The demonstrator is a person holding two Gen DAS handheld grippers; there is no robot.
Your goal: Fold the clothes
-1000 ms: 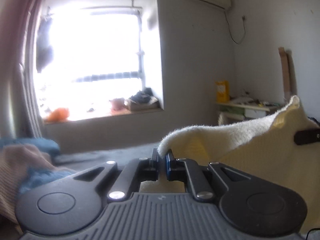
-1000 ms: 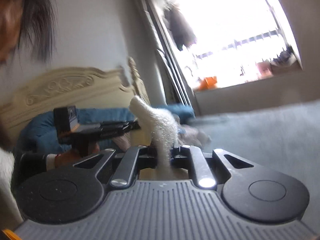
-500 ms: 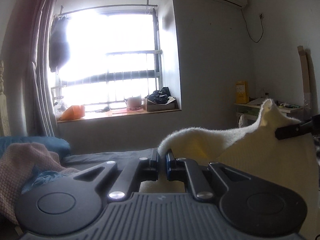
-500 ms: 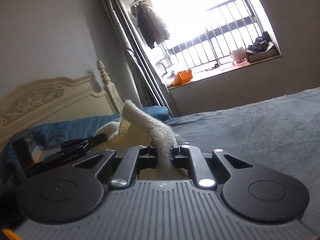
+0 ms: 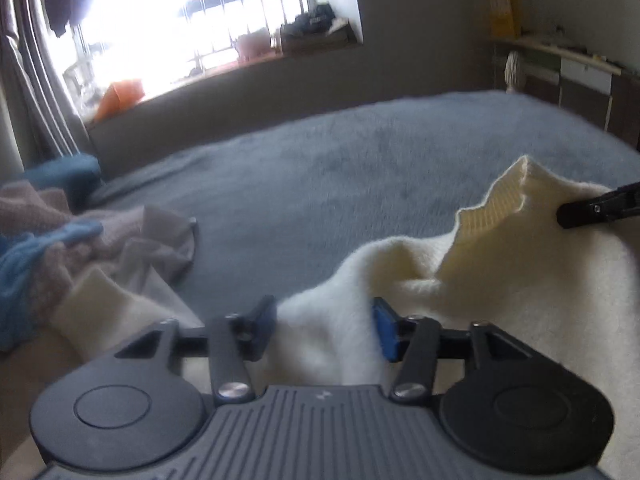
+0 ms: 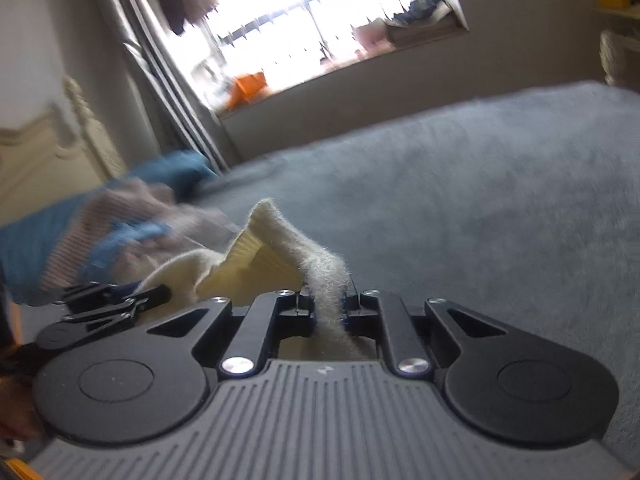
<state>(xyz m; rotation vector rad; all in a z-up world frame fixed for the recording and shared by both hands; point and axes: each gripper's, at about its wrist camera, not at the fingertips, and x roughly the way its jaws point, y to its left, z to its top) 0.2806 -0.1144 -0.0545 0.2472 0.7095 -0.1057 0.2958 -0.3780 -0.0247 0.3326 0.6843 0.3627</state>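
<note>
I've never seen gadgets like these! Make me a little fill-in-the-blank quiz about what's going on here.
1. The fluffy garment between both grippers is ____ in colour.
2. The bed cover beneath it is blue-____.
3. The left gripper has blue pads, and its jaws are opening with the ____ between them.
4. The bright orange thing sits on the ____ sill.

Missing words: cream; grey; garment; window

Daylight blows out the window in both views, the dim room motion-blurred and bowed at the edges.
</note>
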